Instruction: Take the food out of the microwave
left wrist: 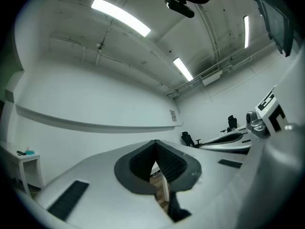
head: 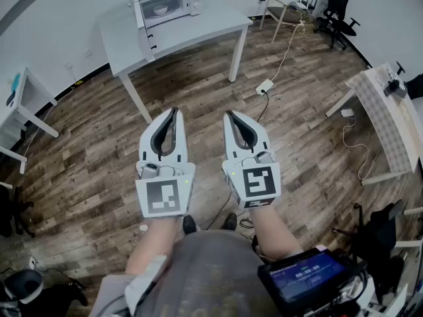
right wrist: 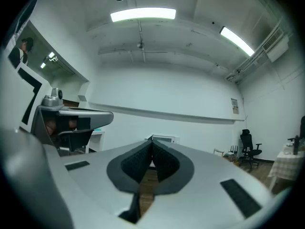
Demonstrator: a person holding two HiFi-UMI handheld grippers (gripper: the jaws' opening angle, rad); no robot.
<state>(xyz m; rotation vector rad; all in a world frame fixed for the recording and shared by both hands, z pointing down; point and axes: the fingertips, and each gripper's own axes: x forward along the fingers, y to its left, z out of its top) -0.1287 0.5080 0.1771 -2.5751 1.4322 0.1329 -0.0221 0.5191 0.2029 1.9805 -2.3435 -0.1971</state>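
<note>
A white microwave (head: pixel 165 4) stands on a white table (head: pixel 198 28) across the room, and a pale bowl (head: pixel 160 8) shows in its front. Both grippers are held side by side over the wooden floor, well short of the table. My left gripper (head: pixel 175 109) is shut with nothing in it, its dark pads (left wrist: pixel 143 159) meeting at the tip. My right gripper (head: pixel 229 113) is shut and empty too, and the microwave (right wrist: pixel 163 139) sits small just above its closed tips (right wrist: pixel 151 142). Each gripper view shows the other gripper at its side.
A power strip (head: pixel 265 86) with a trailing cable lies on the floor right of the table. Office chairs (head: pixel 337 5) stand at the back right, a cloth-covered table (head: pixel 390 111) at the right, a white desk (head: pixel 20 104) at the left. A screen device (head: pixel 307 276) hangs at the person's waist.
</note>
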